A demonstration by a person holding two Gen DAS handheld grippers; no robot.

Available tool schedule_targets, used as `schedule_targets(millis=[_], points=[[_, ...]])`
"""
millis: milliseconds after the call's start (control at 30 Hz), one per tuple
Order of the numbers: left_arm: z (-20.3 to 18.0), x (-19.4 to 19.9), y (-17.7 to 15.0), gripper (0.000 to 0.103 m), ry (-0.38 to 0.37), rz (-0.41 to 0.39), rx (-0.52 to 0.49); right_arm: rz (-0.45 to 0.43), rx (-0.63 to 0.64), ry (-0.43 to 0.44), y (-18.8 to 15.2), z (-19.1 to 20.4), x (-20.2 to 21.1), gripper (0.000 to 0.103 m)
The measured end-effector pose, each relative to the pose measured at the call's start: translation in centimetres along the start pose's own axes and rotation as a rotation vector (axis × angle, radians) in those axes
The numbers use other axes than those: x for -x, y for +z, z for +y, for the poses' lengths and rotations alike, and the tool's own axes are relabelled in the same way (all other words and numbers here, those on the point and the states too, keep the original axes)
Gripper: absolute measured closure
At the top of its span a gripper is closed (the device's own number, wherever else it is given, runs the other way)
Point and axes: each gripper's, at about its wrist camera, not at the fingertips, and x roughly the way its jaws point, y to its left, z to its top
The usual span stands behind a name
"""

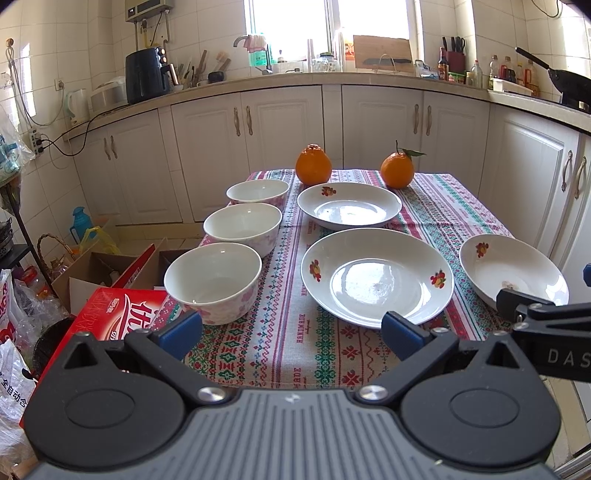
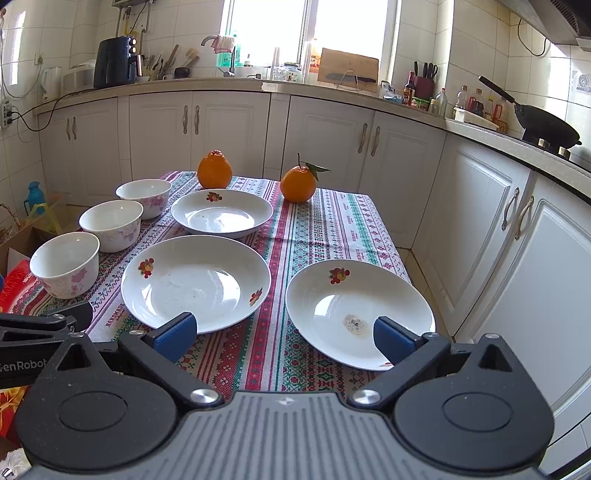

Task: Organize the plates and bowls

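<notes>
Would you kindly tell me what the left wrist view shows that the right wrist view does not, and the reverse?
Only the left wrist view shows the wicker basket on the floor and the open left tongs head-on. Only the right wrist view shows the whole right-hand plate with a dried stain, the range hood, and the open right tongs head-on. Both show three bowls in a row, three plates, two oranges, the patterned tablecloth and the wok.

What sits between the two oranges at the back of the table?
Nothing: only bare tablecloth separates the left orange and right orange, clearest in the right wrist view.
</notes>
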Motion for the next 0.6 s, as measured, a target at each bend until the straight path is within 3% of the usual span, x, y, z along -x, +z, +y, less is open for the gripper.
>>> schedule_targets(millis=[600], points=[[-0.9, -0.4, 0.5, 0.001, -0.003, -0.023, -0.028, 0.005, -0.008, 0.003, 0.1, -0.5, -0.7, 0.000]])
